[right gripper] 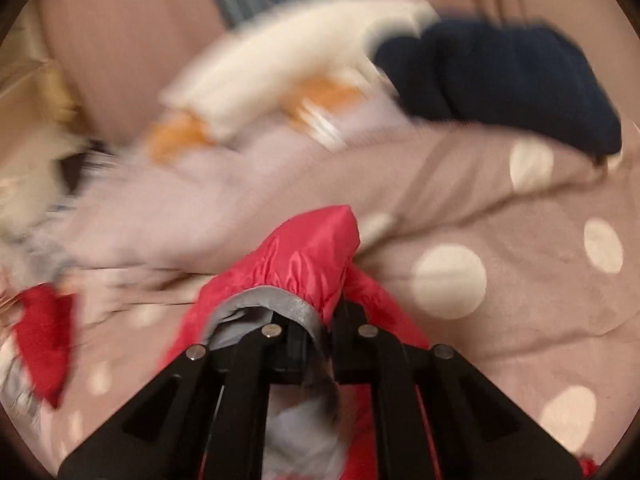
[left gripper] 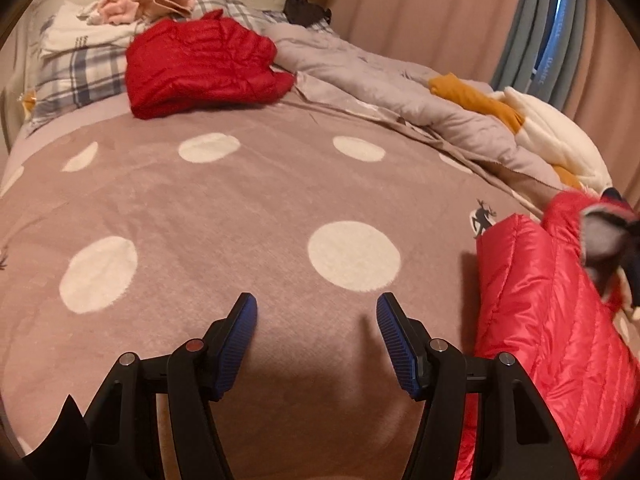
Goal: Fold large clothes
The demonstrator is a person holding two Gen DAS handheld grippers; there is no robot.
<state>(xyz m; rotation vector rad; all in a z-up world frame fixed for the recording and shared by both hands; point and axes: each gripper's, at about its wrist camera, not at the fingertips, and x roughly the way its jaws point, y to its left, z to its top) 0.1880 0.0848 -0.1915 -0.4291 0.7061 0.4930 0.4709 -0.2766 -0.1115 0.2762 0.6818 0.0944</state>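
On the bed, the red puffy jacket lies at the right. Right claw pinches its cuff; left claw waits half open, empty. Pull slowly, flat.

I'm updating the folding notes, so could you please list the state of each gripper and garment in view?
left gripper: open, empty, above the bedspread.
right gripper: shut on the pink-red puffer jacket's cuff.
pink-red puffer jacket: unfolded, partly lifted.
dark red jacket: crumpled, lying on the bed.
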